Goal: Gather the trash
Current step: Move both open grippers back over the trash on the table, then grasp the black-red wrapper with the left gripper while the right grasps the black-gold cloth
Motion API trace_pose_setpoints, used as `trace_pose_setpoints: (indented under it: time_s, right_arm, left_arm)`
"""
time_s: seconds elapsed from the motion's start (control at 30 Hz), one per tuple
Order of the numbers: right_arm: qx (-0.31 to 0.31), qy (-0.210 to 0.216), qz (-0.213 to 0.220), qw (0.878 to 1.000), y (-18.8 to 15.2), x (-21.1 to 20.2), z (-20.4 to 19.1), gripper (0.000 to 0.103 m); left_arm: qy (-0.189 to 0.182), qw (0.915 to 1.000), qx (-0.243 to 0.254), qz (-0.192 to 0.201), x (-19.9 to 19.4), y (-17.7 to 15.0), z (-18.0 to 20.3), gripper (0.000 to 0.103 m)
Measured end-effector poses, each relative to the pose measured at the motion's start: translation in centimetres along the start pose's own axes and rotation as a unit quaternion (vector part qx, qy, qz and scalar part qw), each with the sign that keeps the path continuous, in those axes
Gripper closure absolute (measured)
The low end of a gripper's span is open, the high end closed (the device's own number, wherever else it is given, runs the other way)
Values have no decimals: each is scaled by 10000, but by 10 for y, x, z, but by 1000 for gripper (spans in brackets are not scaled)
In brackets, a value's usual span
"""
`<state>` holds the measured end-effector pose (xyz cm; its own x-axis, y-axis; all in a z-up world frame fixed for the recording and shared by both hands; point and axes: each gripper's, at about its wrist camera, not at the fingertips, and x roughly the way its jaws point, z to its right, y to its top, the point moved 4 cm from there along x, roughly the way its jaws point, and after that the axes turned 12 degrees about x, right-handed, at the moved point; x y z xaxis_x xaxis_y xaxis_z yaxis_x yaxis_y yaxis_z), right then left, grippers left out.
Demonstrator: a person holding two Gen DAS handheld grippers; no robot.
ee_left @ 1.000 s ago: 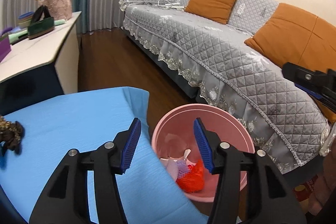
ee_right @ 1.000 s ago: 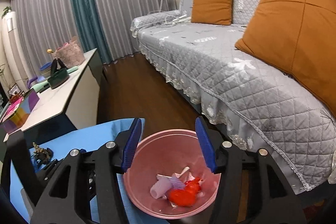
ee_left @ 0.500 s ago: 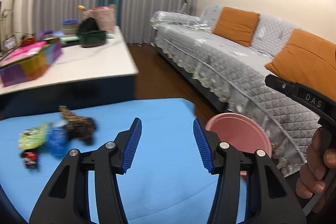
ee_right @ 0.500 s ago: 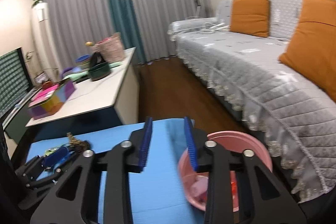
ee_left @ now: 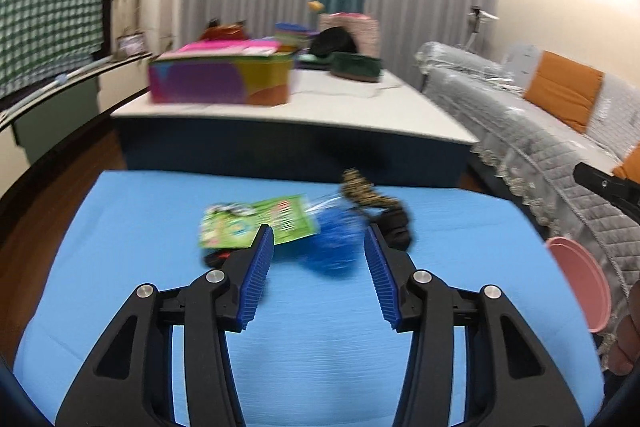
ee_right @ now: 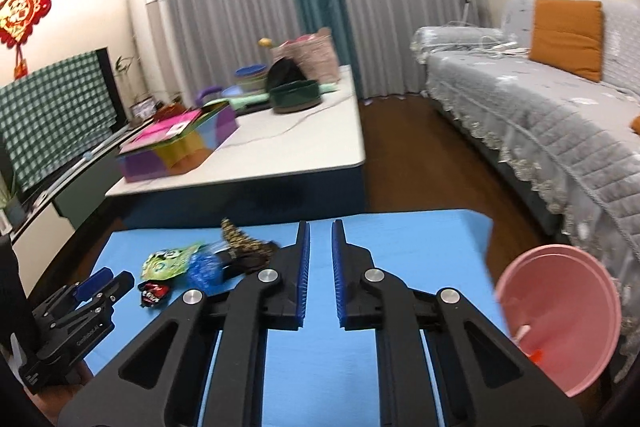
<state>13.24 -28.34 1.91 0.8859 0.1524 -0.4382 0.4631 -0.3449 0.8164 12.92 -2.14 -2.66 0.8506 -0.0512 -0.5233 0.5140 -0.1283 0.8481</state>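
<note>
A small pile of trash lies on the blue tablecloth (ee_left: 120, 267): a green wrapper (ee_left: 256, 223), a blue crumpled piece (ee_left: 334, 247), a dark leopard-patterned piece (ee_left: 376, 205) and a small red-black wrapper (ee_right: 153, 291). My left gripper (ee_left: 319, 251) is open and empty, just short of the blue piece. My right gripper (ee_right: 319, 259) hangs over the cloth with its jaws nearly closed on nothing, right of the pile (ee_right: 208, 263). The pink bin (ee_right: 560, 319) stands off the table's right edge, with bits of trash inside.
A white low table (ee_right: 304, 143) behind carries a colourful box (ee_left: 220, 79), bags and bowls. A grey quilted sofa (ee_right: 540, 123) with orange cushions runs along the right. Wooden floor lies between. A TV under a checked cloth (ee_right: 52, 107) stands at the left.
Both grippers swung left, away from the pink bin and toward the trash pile. The right jaws narrowed from wide open to nearly closed. The left stayed open.
</note>
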Motion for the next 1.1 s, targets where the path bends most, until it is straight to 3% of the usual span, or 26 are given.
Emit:
trace_pose_setpoints:
  time_s: [0.3, 0.47, 0.53, 0.6, 0.67, 0.93, 1.0, 1.07, 1.1]
  right_arm:
    - [-52, 275, -546, 9981, -37, 68, -33, 89]
    - [-91, 291, -846, 9959, -50, 106, -45, 84]
    - [-117, 285, -955, 9950, -53, 118, -48, 79]
    - [-120, 277, -1048, 9940, -55, 129, -51, 62]
    - [-126, 279, -1130, 9931, -59, 139, -53, 60]
    - [-371, 188, -1599, 9863, -79, 163, -59, 63]
    - [-352, 159, -1634, 9858, -80, 164, -57, 76]
    - [-307, 135, -1679, 9852, -81, 165, -54, 85]
    - [-281, 140, -1694, 9850, -81, 164, -53, 88]
  left_arm:
    - [433, 9976, -399, -372, 31, -24, -47, 56]
    - [425, 9950, -615, -668, 50, -35, -62, 55]
    - [411, 9941, -649, -764, 57, -40, -65, 55]
    - [376, 9930, -726, -852, 63, -42, -66, 55]
    - [339, 9919, -775, -944, 68, -45, -67, 55]
    - [128, 9886, -757, -1297, 83, -52, -60, 56]
    - [99, 9881, -734, -1346, 84, -53, -58, 56]
    - [64, 9877, -734, -1381, 84, -54, -57, 67]
    - [51, 9875, -751, -1386, 84, -54, -58, 67]
